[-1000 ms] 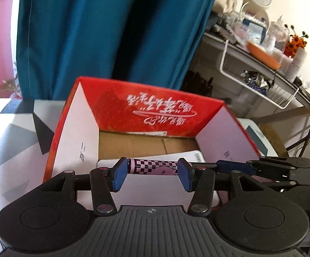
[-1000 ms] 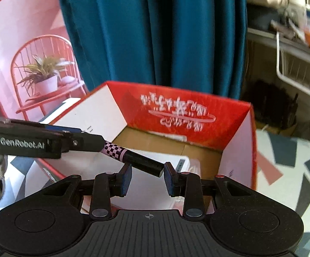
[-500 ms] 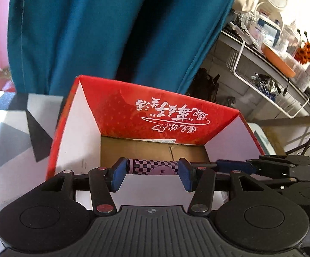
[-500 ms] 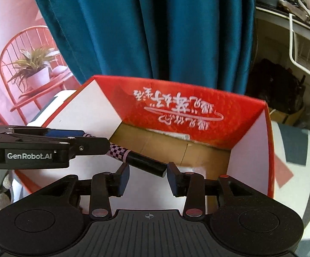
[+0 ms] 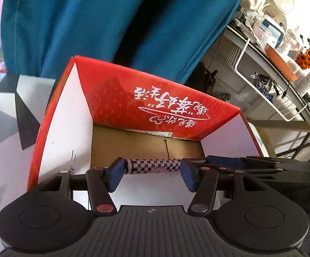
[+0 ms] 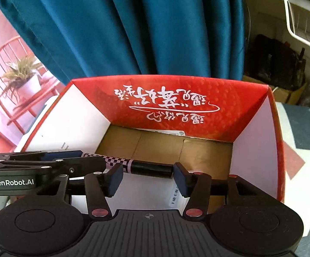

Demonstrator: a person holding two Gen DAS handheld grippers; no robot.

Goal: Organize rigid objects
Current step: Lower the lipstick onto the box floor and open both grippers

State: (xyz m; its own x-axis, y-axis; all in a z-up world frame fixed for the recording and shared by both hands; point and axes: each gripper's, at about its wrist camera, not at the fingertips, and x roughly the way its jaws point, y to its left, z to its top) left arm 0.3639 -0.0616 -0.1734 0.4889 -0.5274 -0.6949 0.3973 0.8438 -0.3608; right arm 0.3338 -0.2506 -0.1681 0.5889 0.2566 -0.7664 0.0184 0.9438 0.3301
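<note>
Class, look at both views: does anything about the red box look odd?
On the red box, the white lettering on the far inner wall is upside down. Nothing else stands out.

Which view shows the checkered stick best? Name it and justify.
The right wrist view: the checkered stick shows both its checkered part and its black end, spanning both grippers over the red box. The left wrist view shows only the checkered stretch between blue pads.
</note>
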